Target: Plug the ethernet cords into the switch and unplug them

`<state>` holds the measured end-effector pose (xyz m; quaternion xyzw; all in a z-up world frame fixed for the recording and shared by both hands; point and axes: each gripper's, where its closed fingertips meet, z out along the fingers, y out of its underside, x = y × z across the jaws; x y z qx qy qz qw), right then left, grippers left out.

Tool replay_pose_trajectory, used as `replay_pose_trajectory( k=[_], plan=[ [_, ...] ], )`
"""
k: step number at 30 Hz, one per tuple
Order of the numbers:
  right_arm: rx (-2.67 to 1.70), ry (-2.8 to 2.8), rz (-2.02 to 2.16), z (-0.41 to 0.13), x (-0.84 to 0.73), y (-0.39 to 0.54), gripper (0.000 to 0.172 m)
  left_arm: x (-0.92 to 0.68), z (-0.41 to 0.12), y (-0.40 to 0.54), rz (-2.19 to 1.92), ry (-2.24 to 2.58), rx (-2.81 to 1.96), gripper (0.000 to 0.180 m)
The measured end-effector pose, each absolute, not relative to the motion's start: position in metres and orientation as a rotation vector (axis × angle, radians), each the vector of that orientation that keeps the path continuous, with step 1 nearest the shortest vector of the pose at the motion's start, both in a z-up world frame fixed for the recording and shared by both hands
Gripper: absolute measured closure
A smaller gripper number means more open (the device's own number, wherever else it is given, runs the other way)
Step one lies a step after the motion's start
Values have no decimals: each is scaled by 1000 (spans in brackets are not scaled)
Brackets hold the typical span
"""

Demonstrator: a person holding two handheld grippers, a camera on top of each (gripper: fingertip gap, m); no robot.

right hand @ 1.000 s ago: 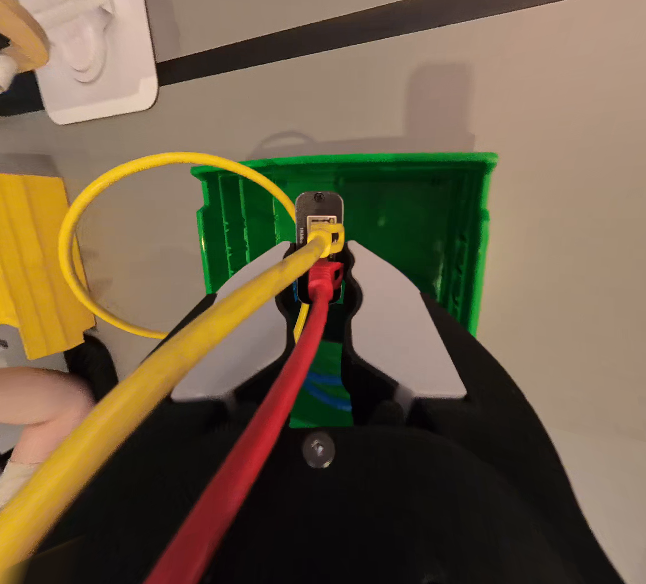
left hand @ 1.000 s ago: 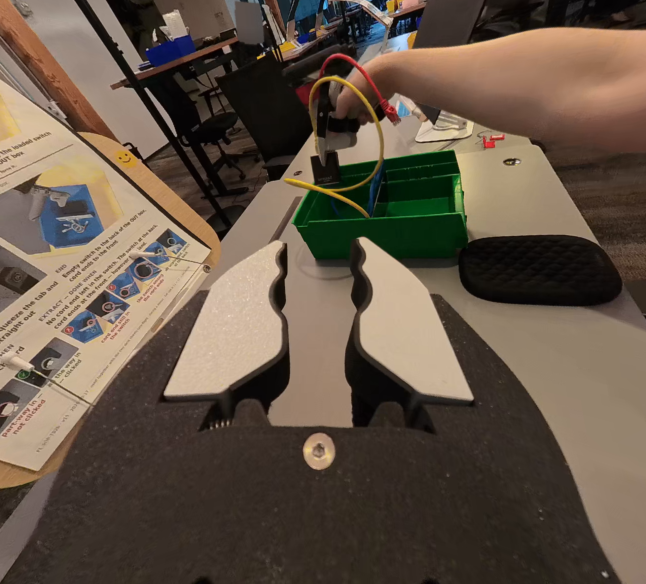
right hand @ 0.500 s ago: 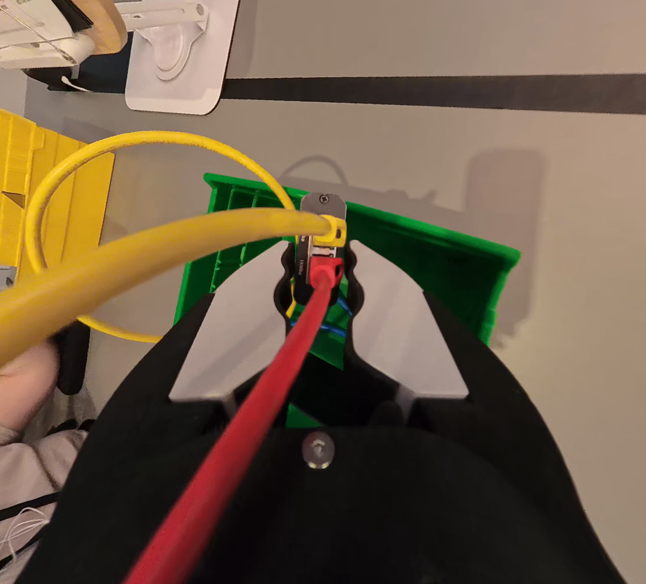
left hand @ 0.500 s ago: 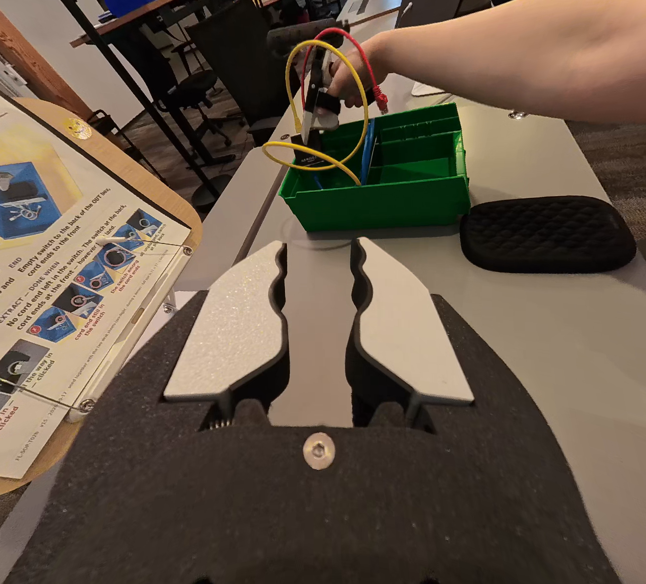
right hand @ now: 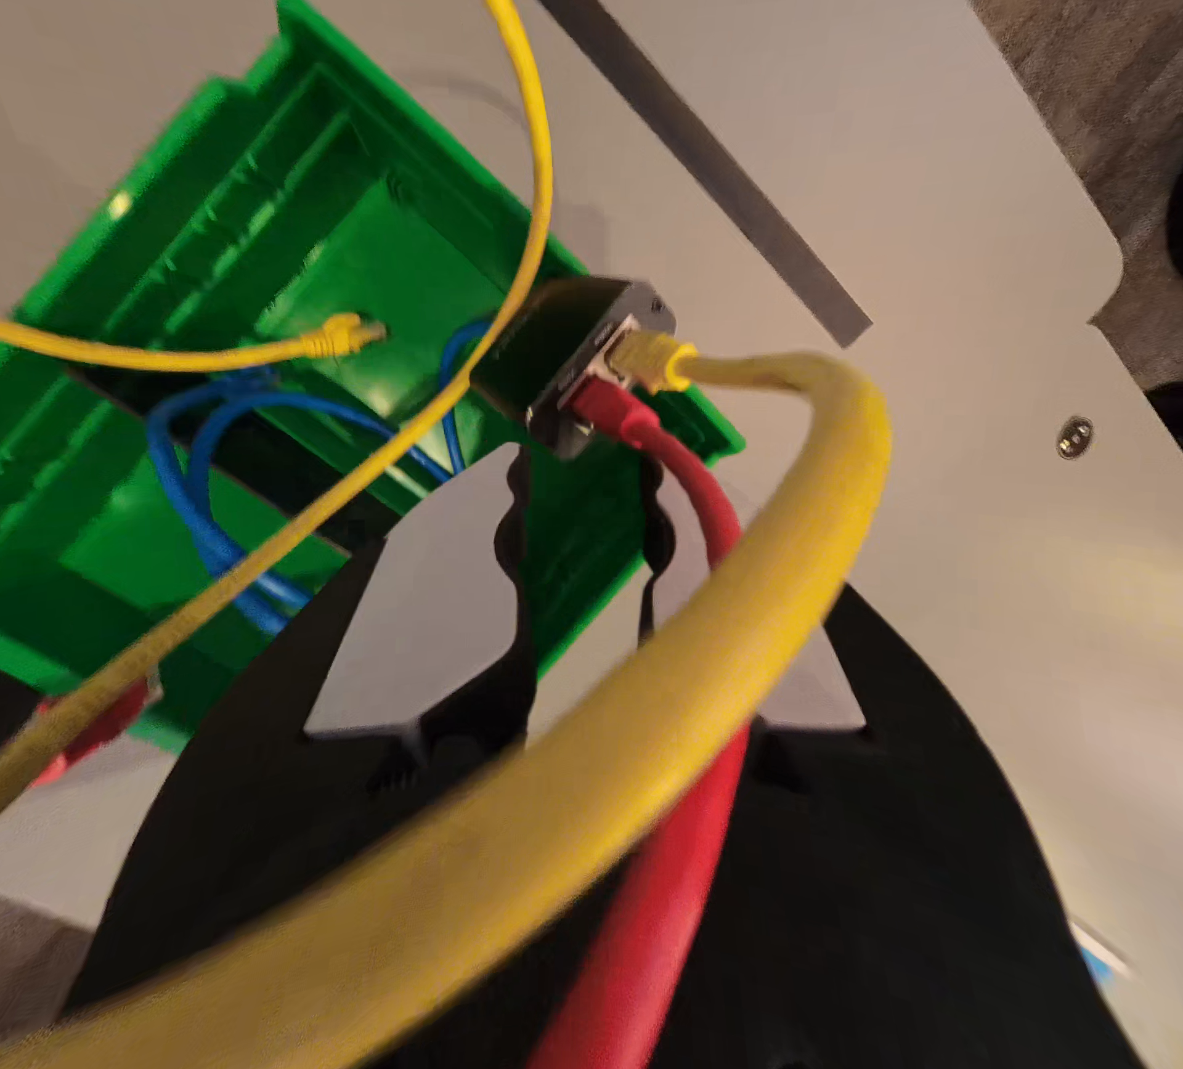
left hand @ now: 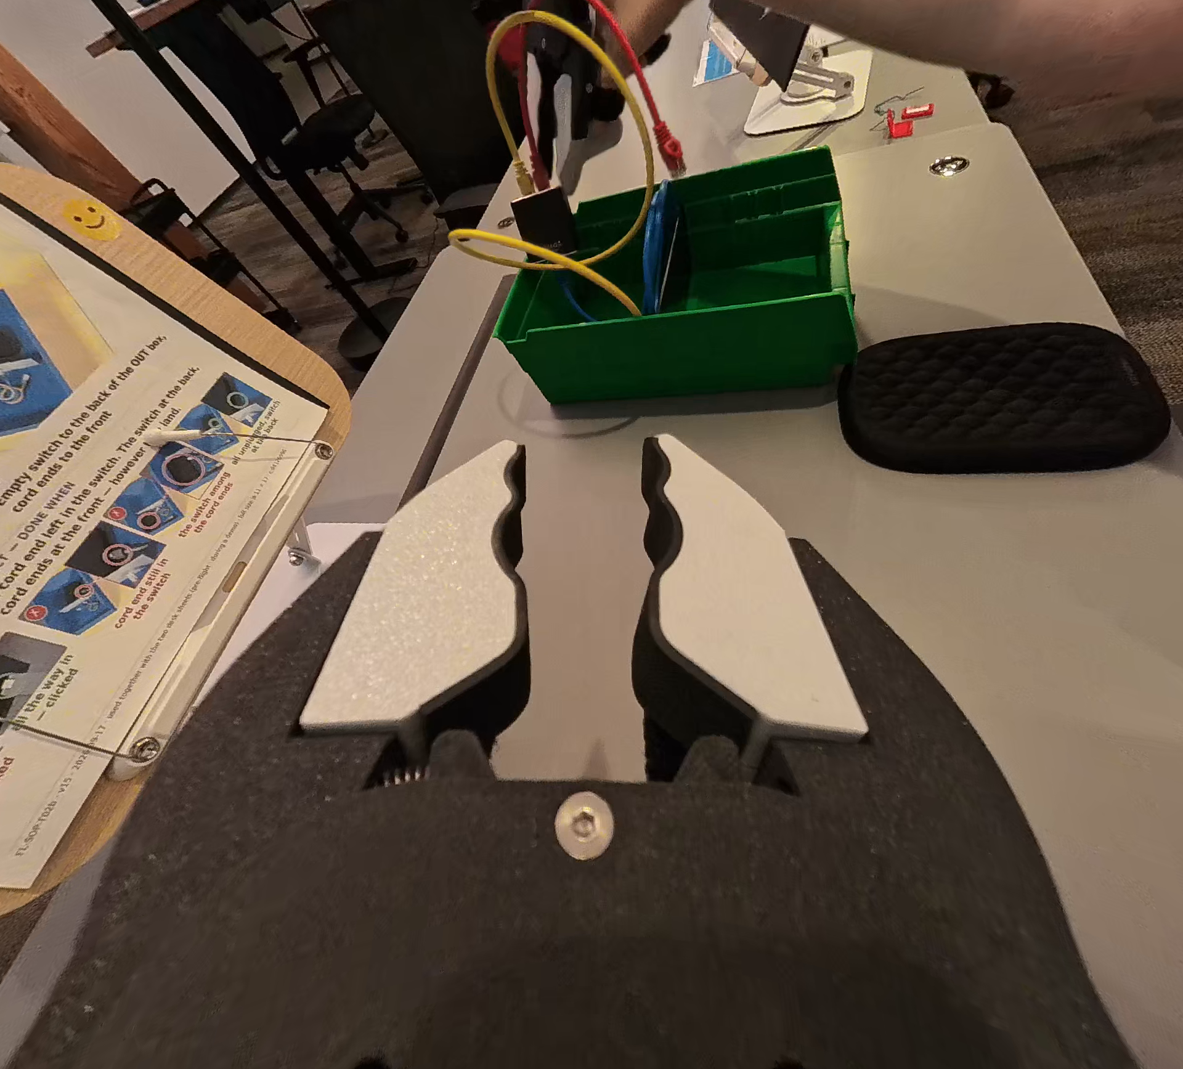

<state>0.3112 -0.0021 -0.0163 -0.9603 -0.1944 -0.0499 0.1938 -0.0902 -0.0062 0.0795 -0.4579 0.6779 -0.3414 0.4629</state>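
Switch [right hand: 563,372] now clear of right tool [right hand: 582,462]

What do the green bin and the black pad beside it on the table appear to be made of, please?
Green bin: likely rigid moulded plastic, going by its glossy sheen, sharp edges and ribbed inner walls. Black pad: probably soft foam or gel under matte fabric, judging by its quilted diamond texture and rounded edges, though the filling is not visible.

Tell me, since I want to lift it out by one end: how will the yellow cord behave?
Likely floppy: the yellow cord arches in a loose loop and sags into the green bin. Probably light, being thin. One end sits in the black switch, so pulling may drag the switch along.
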Motion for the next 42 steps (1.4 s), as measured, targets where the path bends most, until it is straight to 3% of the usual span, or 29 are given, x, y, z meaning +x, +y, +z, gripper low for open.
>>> replay_pose_trajectory(
  k=[7, 12, 14, 16, 20, 22, 27, 32, 35, 37, 38, 40, 42],
  plan=[
    [-2995, -482, -336, -18, 337, -40, 147, -89, 77, -4, -834, 1671, -1138, 146],
    [-3044, -28, -546, -17, 384, -60, 154, -90, 75, -4, -811, 1679, -1141, 146],
    [-2980, 233, -586, -17, 404, -68, 167, -90, 76, -4, -808, 1675, -1144, 146],
    [-2742, 526, -369, -15, 409, -56, 170, -90, 75, -3, -804, 1678, -1148, 146],
    [-2053, 609, 568, 27, 369, -11, 171, -90, 71, 0, -786, 1686, -1162, 146],
    [-1924, 619, 720, 35, 370, -17, 161, -90, 69, 1, -779, 1689, -1168, 146],
    [-1908, 449, 555, 68, 357, -32, 127, -88, 68, 0, -776, 1695, -1170, 146],
    [-1874, 457, 251, 130, 318, -38, 114, -82, 59, 1, -750, 1714, -1197, 147],
    [-2083, 373, 3, 126, 290, -32, 98, -78, 50, 1, -704, 1744, -1214, 147],
    [-2244, 326, -155, 110, 281, -30, 96, -77, 44, 0, -665, 1767, -1223, 147],
    [-2321, 321, -223, 100, 282, -31, 99, -76, 42, 0, -650, 1777, -1224, 147],
    [-2452, 282, -248, 80, 279, -32, 136, -74, 41, -4, -648, 1784, -1219, 147],
    [-2570, 249, -215, 61, 278, -38, 161, -71, 43, -8, -677, 1783, -1208, 148]
  ],
)
